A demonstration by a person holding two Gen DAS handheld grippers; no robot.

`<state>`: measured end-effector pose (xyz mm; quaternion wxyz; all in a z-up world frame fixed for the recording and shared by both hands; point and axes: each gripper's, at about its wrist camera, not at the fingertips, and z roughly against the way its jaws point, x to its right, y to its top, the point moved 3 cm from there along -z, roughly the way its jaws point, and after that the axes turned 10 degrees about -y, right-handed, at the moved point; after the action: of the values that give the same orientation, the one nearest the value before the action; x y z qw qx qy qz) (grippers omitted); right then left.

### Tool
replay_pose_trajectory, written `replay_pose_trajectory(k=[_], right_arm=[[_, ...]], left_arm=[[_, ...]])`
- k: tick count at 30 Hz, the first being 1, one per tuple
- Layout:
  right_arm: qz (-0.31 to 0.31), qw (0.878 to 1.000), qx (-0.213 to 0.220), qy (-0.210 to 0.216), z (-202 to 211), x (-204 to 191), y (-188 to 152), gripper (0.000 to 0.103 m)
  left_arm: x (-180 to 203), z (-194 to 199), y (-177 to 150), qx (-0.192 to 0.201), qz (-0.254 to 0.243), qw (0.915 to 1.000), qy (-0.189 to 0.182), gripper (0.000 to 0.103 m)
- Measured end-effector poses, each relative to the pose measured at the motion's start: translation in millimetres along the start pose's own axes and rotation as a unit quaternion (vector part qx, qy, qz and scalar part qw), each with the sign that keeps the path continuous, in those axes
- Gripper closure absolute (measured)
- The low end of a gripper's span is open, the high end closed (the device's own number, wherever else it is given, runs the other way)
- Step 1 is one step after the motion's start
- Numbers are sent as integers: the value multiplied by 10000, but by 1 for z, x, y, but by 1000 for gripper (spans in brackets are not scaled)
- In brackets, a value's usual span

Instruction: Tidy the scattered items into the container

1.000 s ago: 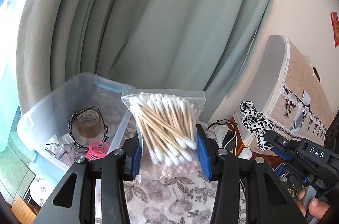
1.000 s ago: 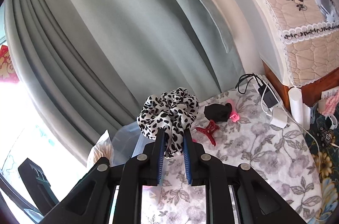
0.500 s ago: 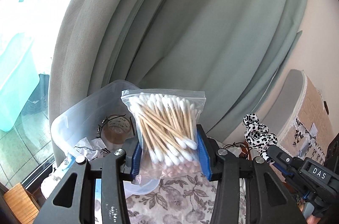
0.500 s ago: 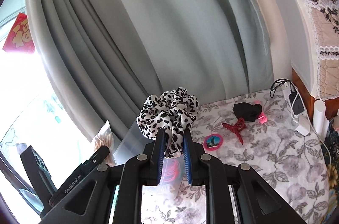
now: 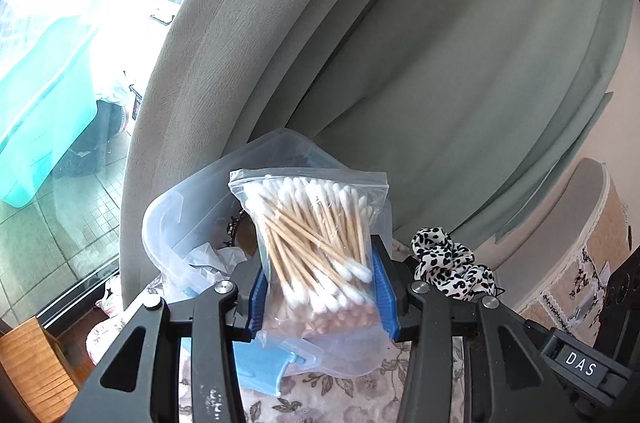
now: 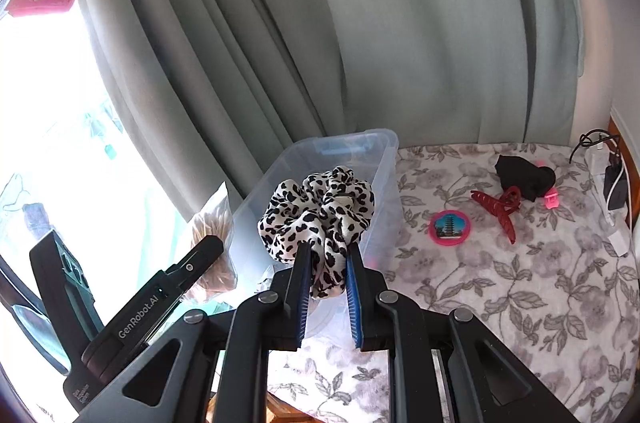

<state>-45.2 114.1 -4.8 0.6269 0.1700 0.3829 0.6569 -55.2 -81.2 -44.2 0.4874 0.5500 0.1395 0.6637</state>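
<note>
My left gripper (image 5: 320, 275) is shut on a clear zip bag of cotton swabs (image 5: 316, 243), held up in front of the clear plastic bin (image 5: 180, 223). My right gripper (image 6: 326, 263) is shut on a leopard-print scrunchie (image 6: 316, 211), held at the near side of the same clear bin (image 6: 380, 159). The scrunchie (image 5: 448, 259) also shows to the right in the left wrist view, and the swab bag (image 6: 212, 243) to the left in the right wrist view. On the floral cloth (image 6: 500, 283) lie a red claw clip (image 6: 500, 207), a pink round mirror (image 6: 448, 229) and a black item (image 6: 520, 175).
A grey-green curtain (image 6: 360, 23) hangs right behind the bin. Chargers and cables (image 6: 612, 183) sit at the cloth's far right edge. A window with a teal tub (image 5: 36, 103) outside lies to the left. Crumpled paper (image 5: 208, 259) lies inside the bin.
Both grippers swung left toward the bin with their loads still held. The bin now sits directly behind the scrunchie, and the window has come into view on the left.
</note>
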Motion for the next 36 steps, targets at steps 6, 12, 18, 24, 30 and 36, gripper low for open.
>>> replay_pose_trajectory(k=[6,12,18,24,30,36], right_arm=[[175,9992,-368,-6,-33,-14,-12,85],[305,9977,-608,4,-53,-24,-19,85],[349,9965,-754,18,-68,-26,-23,85],[403,9960,-794,37,-79,-27,-25,85],[423,9957,-823,64,-88,-26,-26,85],[442,9956,-821,84,-88,-24,-27,85]], left_arm=[[-24,-7,2,-47,150,9999,-10,57],[-40,-20,1,-188,233,9995,-85,57],[-49,-28,3,-223,228,9994,-120,56],[-54,-34,6,-231,204,9994,-158,56],[-58,-39,10,-229,176,9995,-162,56],[-59,-42,12,-234,141,9995,-134,56]])
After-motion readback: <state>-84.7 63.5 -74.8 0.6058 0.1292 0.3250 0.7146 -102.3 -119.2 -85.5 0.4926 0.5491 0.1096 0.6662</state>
